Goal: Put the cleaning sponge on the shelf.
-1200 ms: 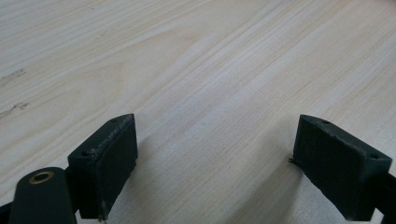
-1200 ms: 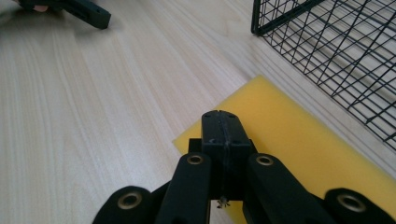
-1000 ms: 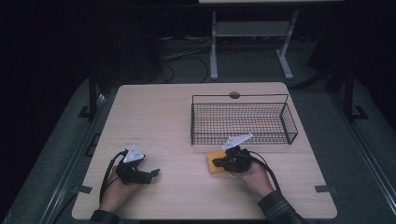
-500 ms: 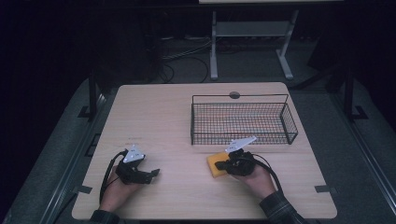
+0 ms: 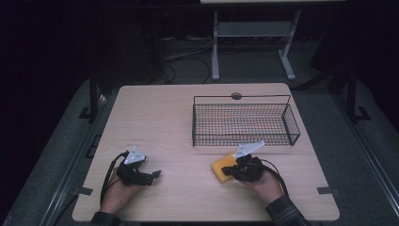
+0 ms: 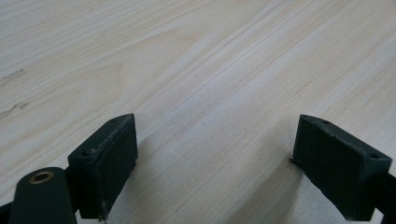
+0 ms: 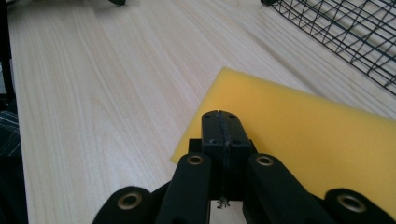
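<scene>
Yellow sponge (image 5: 220, 167) lies on the counter (image 5: 164, 117) near the wire basket (image 5: 244, 123), the right gripper (image 5: 229, 170) closed over it, the left gripper (image 5: 156, 175) open.

left gripper (image 5: 155, 175) low, jaws spread wide; right gripper (image 5: 225, 170) jaws pressed together

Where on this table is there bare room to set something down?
The widest bare patch on the table is its left and far-left part, bordered by the wire basket and the left claw. A smaller patch lies between the two claws. It is crowded where the right claw meets the yellow sponge by the basket.
</scene>
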